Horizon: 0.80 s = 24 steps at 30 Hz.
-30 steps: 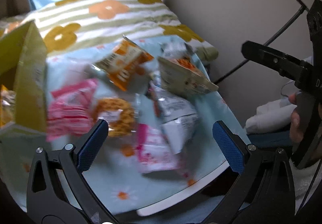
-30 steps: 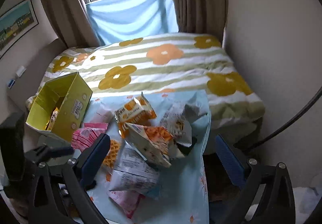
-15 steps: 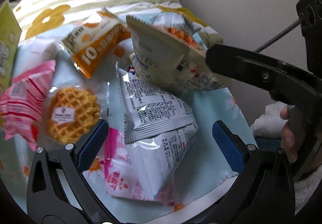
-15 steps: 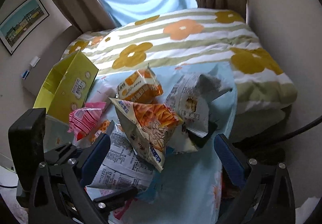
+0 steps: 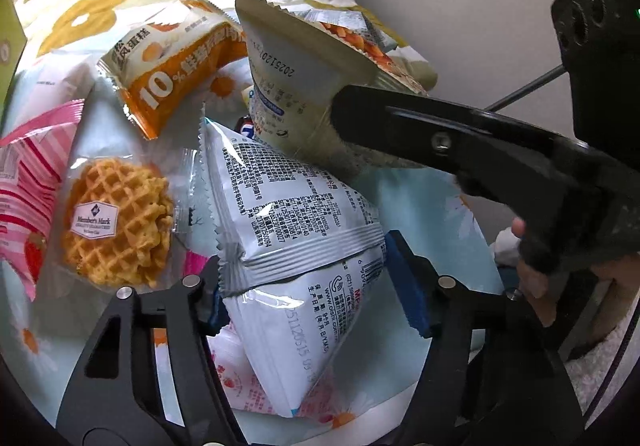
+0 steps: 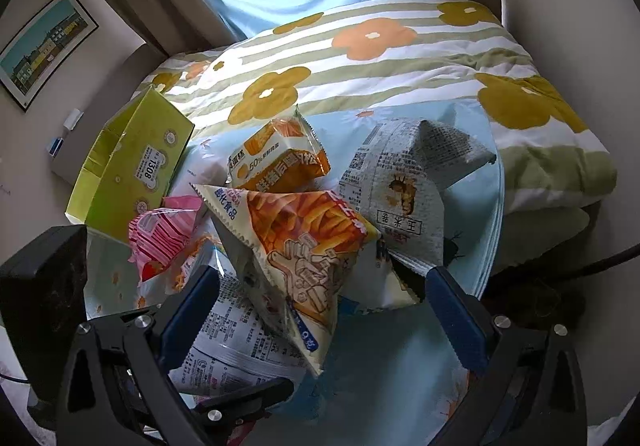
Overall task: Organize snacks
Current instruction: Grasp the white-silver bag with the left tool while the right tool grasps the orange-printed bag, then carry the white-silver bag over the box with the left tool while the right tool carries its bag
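Left wrist view shows the left claw closed in on a white foil packet, its blue pads pressing the crinkly bag from both sides near the serrated seam. The packet is glossy, puffed and printed with small black text, and it lies on top of a pink-and-white wrapper. Just left of it sits a round golden waffle in clear film, and beside that a pink striped packet. An orange cake packet lies farther back.

Right wrist view has the right claw spread wide, straddling a pyramid-shaped fries bag that stands between its fingers; whether either pad touches the bag I cannot tell. That bag is matte, cream and orange with zigzag edges. Behind it leans a grey-white corn snack bag, also peaked. A yellow-green cardboard box stands open at the left.

Everything rests on a pale blue daisy cloth over the worktop, with a striped floral quilt on the bed beyond.
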Available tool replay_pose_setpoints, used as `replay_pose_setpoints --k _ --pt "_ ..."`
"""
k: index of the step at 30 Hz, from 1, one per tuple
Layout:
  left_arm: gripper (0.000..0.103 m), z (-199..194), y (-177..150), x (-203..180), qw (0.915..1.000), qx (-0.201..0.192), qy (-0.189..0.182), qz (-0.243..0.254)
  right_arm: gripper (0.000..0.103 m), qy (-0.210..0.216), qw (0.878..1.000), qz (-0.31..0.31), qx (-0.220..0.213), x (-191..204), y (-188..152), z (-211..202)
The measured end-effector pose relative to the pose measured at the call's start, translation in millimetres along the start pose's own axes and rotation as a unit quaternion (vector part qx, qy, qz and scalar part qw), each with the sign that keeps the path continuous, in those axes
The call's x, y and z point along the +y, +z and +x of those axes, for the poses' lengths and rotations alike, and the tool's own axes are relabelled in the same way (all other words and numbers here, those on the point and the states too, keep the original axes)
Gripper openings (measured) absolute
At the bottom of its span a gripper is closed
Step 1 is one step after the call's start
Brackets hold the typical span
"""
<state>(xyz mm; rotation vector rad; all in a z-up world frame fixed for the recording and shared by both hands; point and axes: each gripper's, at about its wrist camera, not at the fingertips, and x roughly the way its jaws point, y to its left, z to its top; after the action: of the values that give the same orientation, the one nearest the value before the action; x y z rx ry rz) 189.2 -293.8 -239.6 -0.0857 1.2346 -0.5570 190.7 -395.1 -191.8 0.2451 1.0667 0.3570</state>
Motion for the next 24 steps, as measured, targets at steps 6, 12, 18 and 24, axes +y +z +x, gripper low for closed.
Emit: replay_pose_setpoints --k 6,12,18,24 --pt "0.057 -9.1 -3.2 -0.6 1.0000 0.000 -0.004 0.005 0.101 0.006 1.000 -0.001 0.001 3.9 2.6 6.7" --pt "0.056 -25.3 -6.5 -3.3 0.9998 -0.008 -0.005 0.014 0.096 0.018 1.000 0.005 0.004 2.3 5.3 13.8" --pt "0.056 -30.9 -9.6 -2.8 0.9999 -0.005 -0.002 0.014 0.069 0.025 1.000 0.006 0.014 2.0 7.9 23.9" --pt "0.056 -41.6 -12.4 -3.8 0.9998 -0.008 0.000 0.020 0.056 0.022 1.000 -0.002 0.003 6.8 7.5 13.8"
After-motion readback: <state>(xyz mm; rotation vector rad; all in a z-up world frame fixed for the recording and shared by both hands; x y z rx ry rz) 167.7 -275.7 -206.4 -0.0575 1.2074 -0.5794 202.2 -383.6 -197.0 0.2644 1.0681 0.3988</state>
